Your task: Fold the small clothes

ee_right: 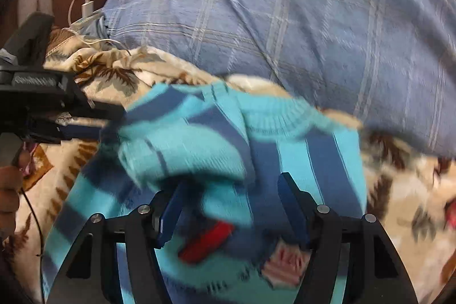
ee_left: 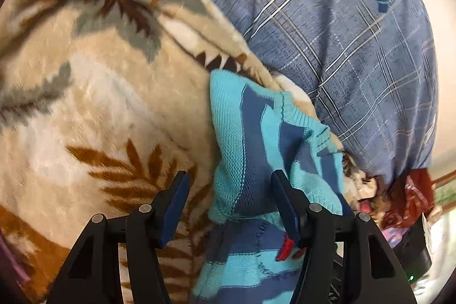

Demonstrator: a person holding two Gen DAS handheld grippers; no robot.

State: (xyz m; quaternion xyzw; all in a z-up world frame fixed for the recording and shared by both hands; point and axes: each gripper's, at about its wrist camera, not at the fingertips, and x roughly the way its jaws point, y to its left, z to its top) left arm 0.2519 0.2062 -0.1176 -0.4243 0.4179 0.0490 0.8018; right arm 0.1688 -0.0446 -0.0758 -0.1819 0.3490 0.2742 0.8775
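Note:
A small turquoise and navy striped knit sweater (ee_left: pixel 256 138) lies on a beige leaf-patterned blanket (ee_left: pixel 94 110). My left gripper (ee_left: pixel 228 190) is open just above the sweater's left edge, jaws wide apart, holding nothing. In the right wrist view the sweater (ee_right: pixel 228 138) fills the middle, with a folded-over sleeve, a ribbed collar and a red patch. My right gripper (ee_right: pixel 228 195) is open right over the sweater, its jaws astride the fabric. The left gripper (ee_right: pixel 57 110) shows at the left, touching the sweater's edge. The view is motion-blurred.
A large blue plaid pillow (ee_left: pixel 342 33) lies behind the sweater; it also shows in the right wrist view (ee_right: pixel 270 19). A white charger and cable (ee_right: pixel 87 7) lie at the far left. Dark red cloth (ee_left: pixel 410 198) sits at the right.

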